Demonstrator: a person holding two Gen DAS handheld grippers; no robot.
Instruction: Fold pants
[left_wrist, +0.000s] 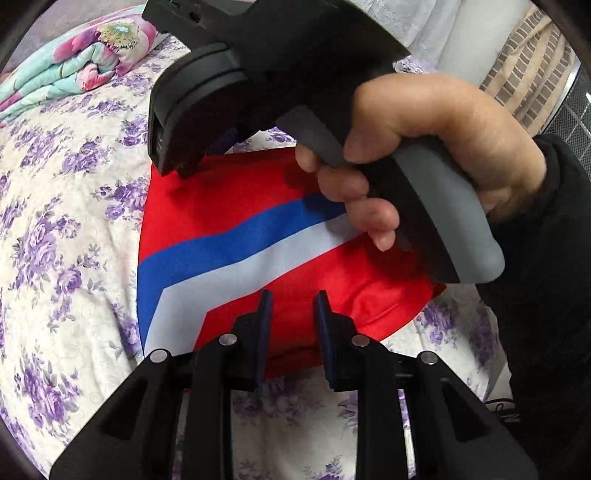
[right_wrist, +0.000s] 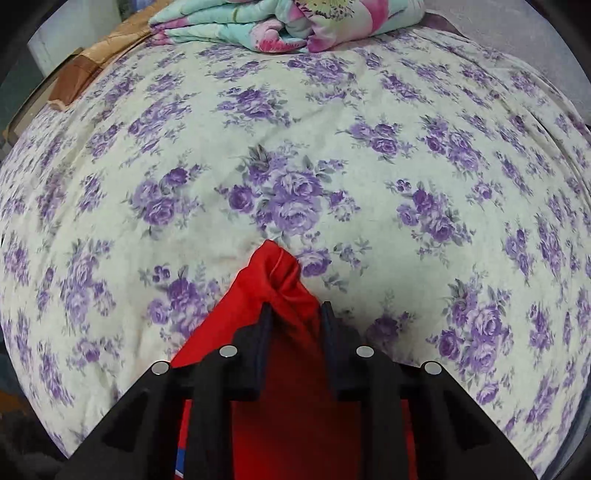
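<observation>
One pants (left_wrist: 236, 229), one quilt (right_wrist: 288, 22), two tools.
</observation>
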